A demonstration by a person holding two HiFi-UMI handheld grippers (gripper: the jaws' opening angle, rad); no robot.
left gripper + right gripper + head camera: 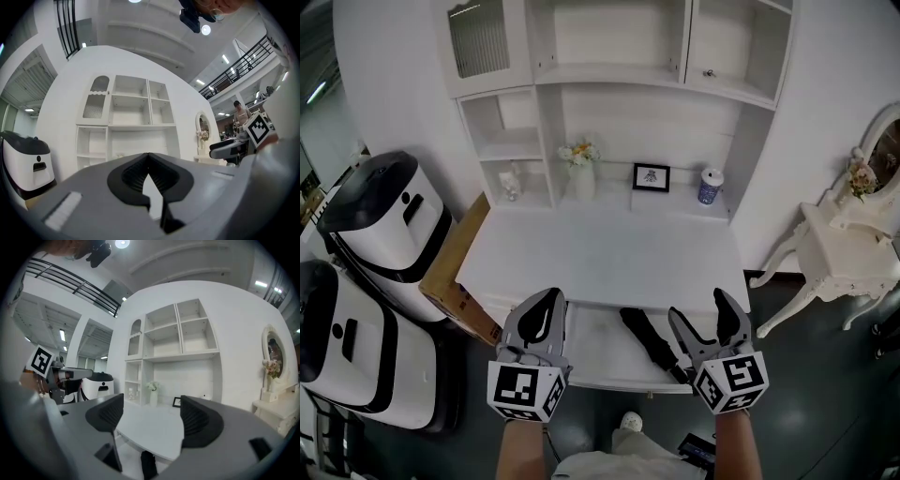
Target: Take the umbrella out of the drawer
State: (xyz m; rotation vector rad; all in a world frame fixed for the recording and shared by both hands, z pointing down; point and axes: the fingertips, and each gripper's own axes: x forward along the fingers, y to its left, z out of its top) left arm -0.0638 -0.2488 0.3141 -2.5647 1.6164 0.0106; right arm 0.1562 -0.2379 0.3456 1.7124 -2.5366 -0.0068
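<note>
in the head view the black umbrella (649, 339) lies inside the open drawer (595, 345), toward its right side. the left gripper (546, 302) hangs over the drawer's left front corner and the right gripper (699, 309) over its right front corner. in the left gripper view the jaws are pressed together on nothing. in the right gripper view the jaws stand wide apart and empty, with the umbrella's end in the drawer below them.

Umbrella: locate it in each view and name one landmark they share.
Head view: umbrella lies in the open drawer, lower centre.
Left gripper view: not in it.
Right gripper view: umbrella at the bottom edge, under the desk's front edge.
Shared landmark: white shelf unit.
</note>
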